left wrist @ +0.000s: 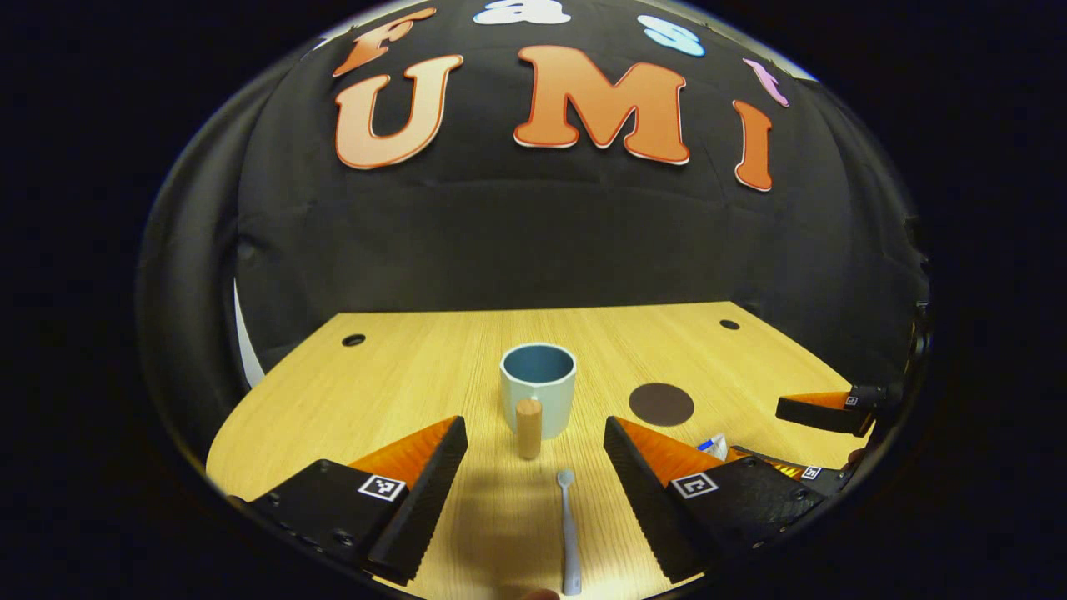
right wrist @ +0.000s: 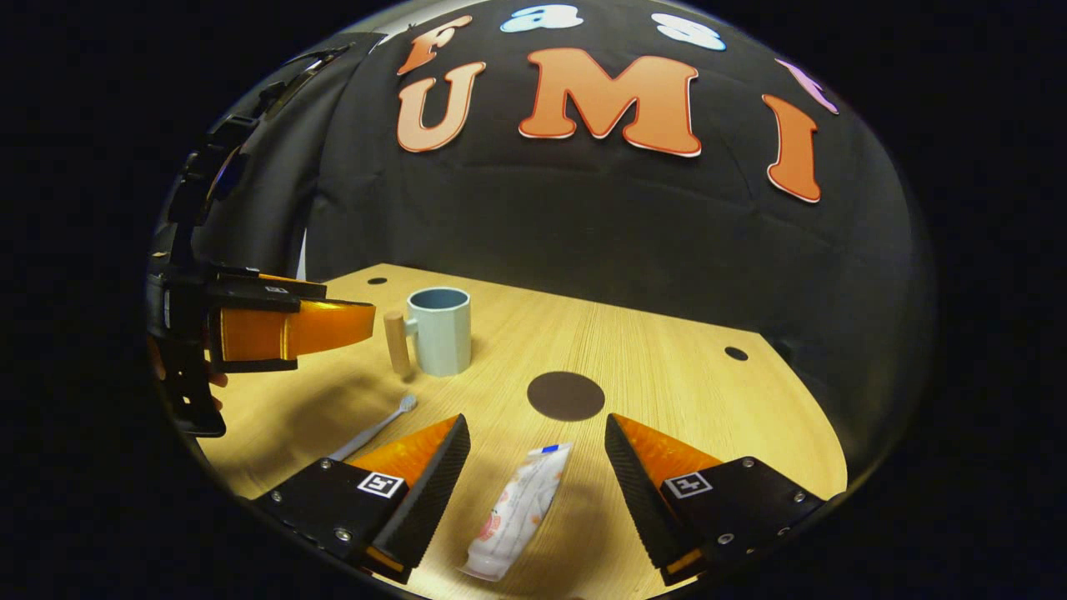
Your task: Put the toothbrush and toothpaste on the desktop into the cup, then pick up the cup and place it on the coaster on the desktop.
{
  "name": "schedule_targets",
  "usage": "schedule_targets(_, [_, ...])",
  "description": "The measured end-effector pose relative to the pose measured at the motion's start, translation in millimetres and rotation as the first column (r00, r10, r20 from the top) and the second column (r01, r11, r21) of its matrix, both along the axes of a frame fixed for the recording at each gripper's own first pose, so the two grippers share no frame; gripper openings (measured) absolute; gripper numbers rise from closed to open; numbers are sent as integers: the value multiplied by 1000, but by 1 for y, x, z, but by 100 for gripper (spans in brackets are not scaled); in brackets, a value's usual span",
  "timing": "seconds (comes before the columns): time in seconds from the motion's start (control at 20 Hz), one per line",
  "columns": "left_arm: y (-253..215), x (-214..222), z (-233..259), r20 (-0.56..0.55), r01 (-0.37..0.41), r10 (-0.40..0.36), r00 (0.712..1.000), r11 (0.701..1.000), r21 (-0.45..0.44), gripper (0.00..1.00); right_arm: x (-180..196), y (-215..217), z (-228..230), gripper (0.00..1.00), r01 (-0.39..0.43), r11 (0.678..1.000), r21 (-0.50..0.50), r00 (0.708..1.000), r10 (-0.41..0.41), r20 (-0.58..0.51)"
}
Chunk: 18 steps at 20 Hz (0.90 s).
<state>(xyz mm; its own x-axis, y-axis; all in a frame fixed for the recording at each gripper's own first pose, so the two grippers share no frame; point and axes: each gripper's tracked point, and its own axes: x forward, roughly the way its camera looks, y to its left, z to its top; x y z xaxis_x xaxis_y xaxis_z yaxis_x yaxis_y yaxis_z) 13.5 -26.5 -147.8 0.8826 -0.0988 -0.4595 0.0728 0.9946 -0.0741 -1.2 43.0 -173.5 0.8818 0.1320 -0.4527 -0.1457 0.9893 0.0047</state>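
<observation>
cup (left wrist: 538, 392): pale mint outside, deeper blue inside
cup handle (left wrist: 528, 427): light tan wood
toothbrush (left wrist: 568, 532): pale grey, head to handle
toothpaste (right wrist: 518, 510): white tube, reddish-pink print, blue band at one end
coaster (right wrist: 566, 396): plain dark brown
desktop (right wrist: 667, 367): light wood, fine straight grain

— What do the rigs look like up close?
— Each is a hand-held left gripper (left wrist: 533, 467) or right gripper (right wrist: 538, 462) with two wedge-shaped fingers, their inner faces ridged like saw teeth.
— Any markings?
— A small square black-and-white tag sits on each finger's dark block-shaped mount (right wrist: 733, 500).
— Fasteners?
— Small round screws (right wrist: 343, 534) dot the mounts' top plates.
</observation>
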Motion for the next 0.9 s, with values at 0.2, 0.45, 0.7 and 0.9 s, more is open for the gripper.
schedule_targets(0.2, [-3,-5,-25,-69,3,-2,998,1000,17,99,-10,8,-27,98,-17,1000,-1,995,17,-98])
schedule_targets(0.45, [-16,-14,-54,-136,37,-29,990,998,59,100,-21,16,-56,95,-36,999,-21,981,31,-189])
schedule_targets(0.7, [-30,-20,-88,-226,70,-56,972,996,53,100,-23,21,-73,84,-33,999,-6,969,30,-244])
schedule_targets(0.9, [-37,-26,-103,-291,68,-58,955,997,23,100,-24,13,-75,70,-15,999,43,963,26,-267])
